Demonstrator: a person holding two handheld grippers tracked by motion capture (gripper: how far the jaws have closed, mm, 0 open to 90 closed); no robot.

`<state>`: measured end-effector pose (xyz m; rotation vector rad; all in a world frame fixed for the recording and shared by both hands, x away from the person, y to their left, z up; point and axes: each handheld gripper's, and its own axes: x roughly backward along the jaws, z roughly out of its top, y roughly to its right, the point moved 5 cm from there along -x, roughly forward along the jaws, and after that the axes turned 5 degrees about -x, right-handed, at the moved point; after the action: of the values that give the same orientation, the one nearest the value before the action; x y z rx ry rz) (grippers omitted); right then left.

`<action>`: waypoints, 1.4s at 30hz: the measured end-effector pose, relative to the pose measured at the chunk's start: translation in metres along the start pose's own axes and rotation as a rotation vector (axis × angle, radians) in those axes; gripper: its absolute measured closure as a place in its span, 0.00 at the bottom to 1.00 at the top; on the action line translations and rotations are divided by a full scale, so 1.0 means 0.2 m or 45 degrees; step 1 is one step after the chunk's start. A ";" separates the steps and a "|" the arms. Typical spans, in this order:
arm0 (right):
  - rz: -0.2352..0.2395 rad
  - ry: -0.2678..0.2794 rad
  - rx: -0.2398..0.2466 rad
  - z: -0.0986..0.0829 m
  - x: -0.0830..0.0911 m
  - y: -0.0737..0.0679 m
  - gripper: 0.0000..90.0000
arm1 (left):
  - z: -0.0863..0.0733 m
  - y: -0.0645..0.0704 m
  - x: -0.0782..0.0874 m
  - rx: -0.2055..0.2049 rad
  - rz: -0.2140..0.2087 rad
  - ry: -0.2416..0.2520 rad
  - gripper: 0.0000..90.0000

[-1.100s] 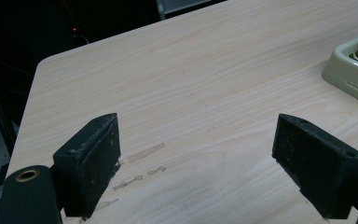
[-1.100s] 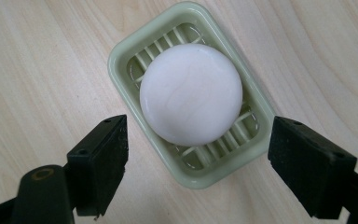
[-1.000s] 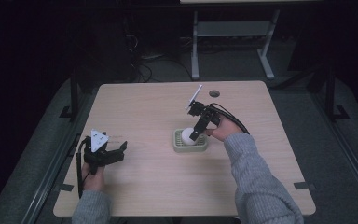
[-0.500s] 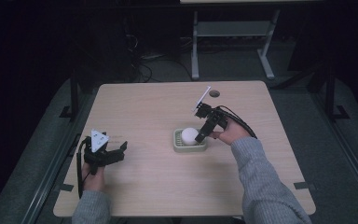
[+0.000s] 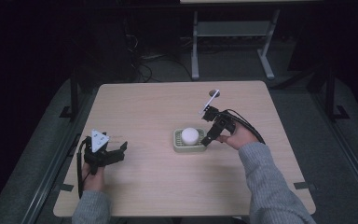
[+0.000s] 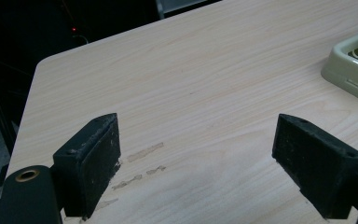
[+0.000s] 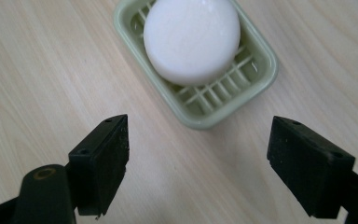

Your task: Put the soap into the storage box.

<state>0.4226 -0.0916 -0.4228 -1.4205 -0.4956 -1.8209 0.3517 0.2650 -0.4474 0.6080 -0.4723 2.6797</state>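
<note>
A white soap [image 7: 192, 39] is showing against a pale green slatted dish [image 7: 256, 77] on a light wood-grain table [image 5: 144, 107], between black grippers.

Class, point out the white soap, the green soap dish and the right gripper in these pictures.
soap [image 7: 192, 39], right gripper view, middle of its flat top.
soap dish [image 7: 214, 119], right gripper view, its near rim.
right gripper [image 5: 208, 138], high view, midway between its fingertips, beside the dish.

I can read no text, label, brand or number anywhere here. The grey plate [image 5: 98, 139] on top of my left gripper [image 5: 116, 152] carries a few small dark marks, too tiny to make out.
</note>
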 end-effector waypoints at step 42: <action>0.031 0.095 -0.121 -0.33 0.04 0.07 0.23 | 0.00 0.01 0.00 -0.010 0.000 -0.003 0.16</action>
<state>0.3887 -0.1495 -0.4378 -1.4096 -0.3570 -1.8917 0.3515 0.2635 -0.4478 0.6084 -0.4838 2.6764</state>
